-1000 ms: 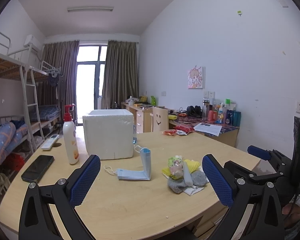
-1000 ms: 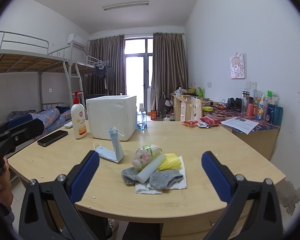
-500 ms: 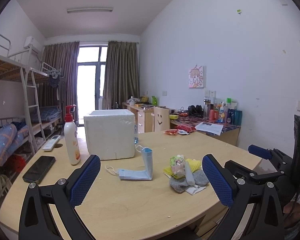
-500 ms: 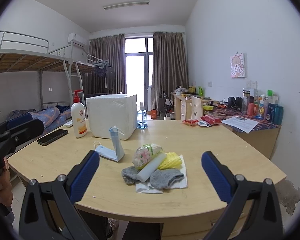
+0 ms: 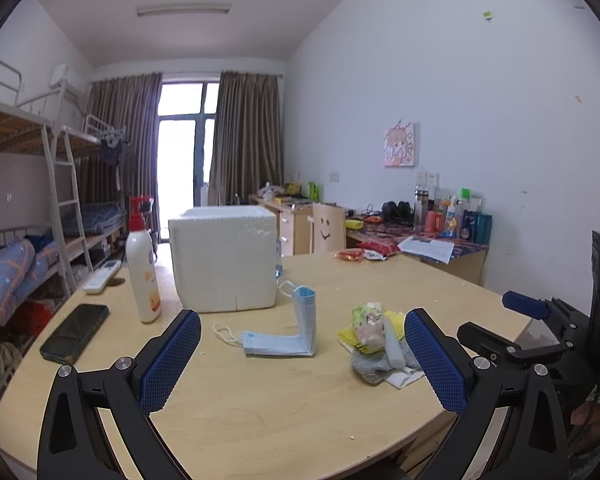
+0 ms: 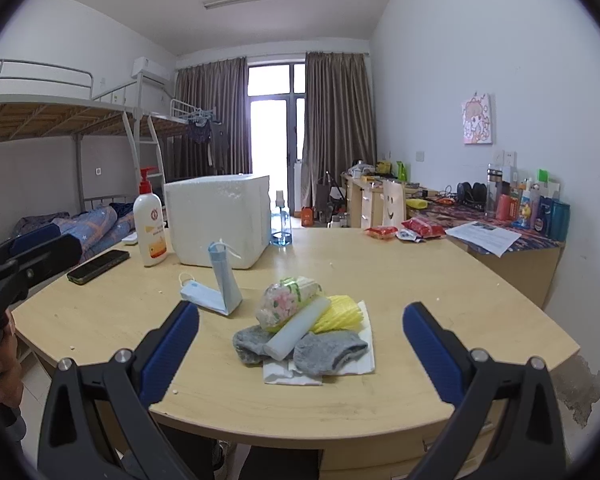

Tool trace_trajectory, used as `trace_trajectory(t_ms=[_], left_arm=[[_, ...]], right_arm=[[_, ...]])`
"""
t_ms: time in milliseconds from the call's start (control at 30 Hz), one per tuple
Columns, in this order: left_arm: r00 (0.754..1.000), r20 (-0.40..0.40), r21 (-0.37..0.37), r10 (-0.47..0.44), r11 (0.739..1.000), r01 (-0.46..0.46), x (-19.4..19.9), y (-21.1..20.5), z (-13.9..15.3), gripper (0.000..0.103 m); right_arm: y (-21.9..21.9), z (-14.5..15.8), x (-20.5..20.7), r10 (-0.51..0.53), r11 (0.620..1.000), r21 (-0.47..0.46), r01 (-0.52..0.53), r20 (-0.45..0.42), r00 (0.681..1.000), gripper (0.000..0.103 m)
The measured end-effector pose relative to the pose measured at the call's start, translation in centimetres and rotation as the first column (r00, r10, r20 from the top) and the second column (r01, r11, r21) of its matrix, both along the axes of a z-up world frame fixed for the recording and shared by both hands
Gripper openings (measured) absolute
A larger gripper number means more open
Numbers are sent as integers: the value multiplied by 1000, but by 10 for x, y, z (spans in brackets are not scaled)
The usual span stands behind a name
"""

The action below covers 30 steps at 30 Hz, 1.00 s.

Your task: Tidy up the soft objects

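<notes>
A pile of soft things lies on the wooden table (image 6: 400,280): two grey socks (image 6: 328,350), a white foam roll (image 6: 298,328), a flowered tissue pack (image 6: 286,302), a yellow sponge cloth (image 6: 342,312) and white tissue sheets. In the left wrist view the same pile (image 5: 376,340) sits right of centre. A bent stack of blue face masks (image 5: 288,338) (image 6: 220,284) stands left of the pile. A white foam box (image 5: 224,256) (image 6: 218,218) stands behind. My left gripper (image 5: 302,360) and right gripper (image 6: 300,354) hover open and empty near the table's front edge.
A lotion pump bottle (image 5: 142,272) (image 6: 150,220), a black phone (image 5: 76,332) (image 6: 98,266) and a remote (image 5: 102,276) lie at the left. A small clear bottle (image 6: 280,224) stands behind the box. Snack packets (image 6: 404,230) lie far right. Bunk beds stand beyond the left edge.
The left wrist view has shifted slightly, so the pile and masks sit a little further right and lower. Both grippers stay open; nothing on the table moved.
</notes>
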<state>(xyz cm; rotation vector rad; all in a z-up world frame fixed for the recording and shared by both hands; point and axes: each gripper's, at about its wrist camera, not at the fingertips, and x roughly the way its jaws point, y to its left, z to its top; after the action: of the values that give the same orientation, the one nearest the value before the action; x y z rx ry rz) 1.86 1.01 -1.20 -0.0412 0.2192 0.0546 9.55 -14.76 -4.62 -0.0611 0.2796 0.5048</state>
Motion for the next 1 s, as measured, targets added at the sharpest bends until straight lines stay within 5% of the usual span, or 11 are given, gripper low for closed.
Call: trace_trajectory(t_ms=[267, 567, 1000], left_arm=[[997, -76, 31, 17, 999, -14, 45, -4, -12, 102], [981, -192, -29, 8, 999, -14, 101, 1, -26, 102], [931, -366, -44, -1, 999, -16, 161, -3, -50, 82]], right_arm=[[-6, -18, 33, -18, 1000, -2, 18, -81, 997, 103], [-16, -29, 64, -63, 998, -19, 61, -142, 988, 103], [-21, -31, 89, -40, 999, -4, 40, -186, 982, 103]])
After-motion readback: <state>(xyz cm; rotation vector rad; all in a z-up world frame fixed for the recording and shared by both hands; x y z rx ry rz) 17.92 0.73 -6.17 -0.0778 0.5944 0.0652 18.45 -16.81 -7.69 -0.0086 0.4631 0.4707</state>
